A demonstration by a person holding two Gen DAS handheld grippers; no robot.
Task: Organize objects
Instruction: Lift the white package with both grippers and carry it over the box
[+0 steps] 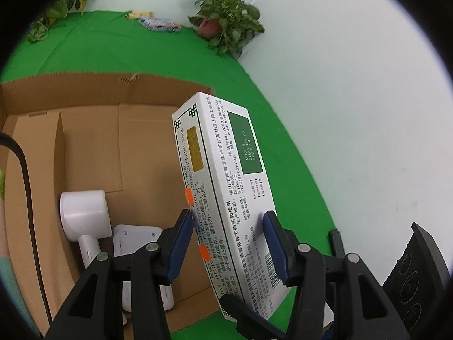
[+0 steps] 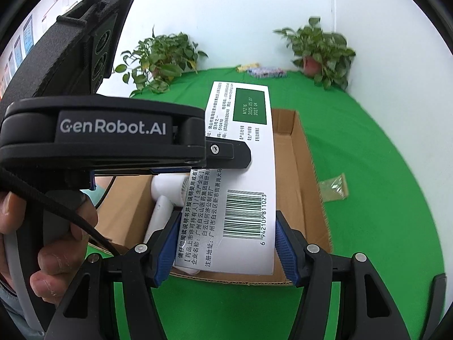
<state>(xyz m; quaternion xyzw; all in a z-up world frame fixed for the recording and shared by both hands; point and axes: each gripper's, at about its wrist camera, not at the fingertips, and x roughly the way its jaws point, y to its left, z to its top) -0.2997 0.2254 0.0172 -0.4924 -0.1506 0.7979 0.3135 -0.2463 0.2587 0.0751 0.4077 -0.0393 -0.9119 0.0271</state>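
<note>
Over on the left, open cardboard box [image 1: 93, 141] sitting on the green-covered desk [image 1: 119, 45], with a white hair dryer [image 1: 85, 212] and another white gadget [image 1: 136, 238] lying inside. Left tool [image 1: 228, 223] clamped on the white medicine box [image 1: 218, 187] across its narrow sides, blue pads pressing both edges, carton tilted above the right part of the cardboard box. Right tool [image 2: 226, 226] also gripping that same medicine carton at its barcode end, pads tight on both long edges. Hand [image 2: 48, 243] wrapped round the left tool's handle, seen from the right wrist. Further right, small packet [image 2: 335, 187] lying on the green cover beside the cardboard box. Two potted plants [image 2: 320, 48] at the back by the wall.
</note>
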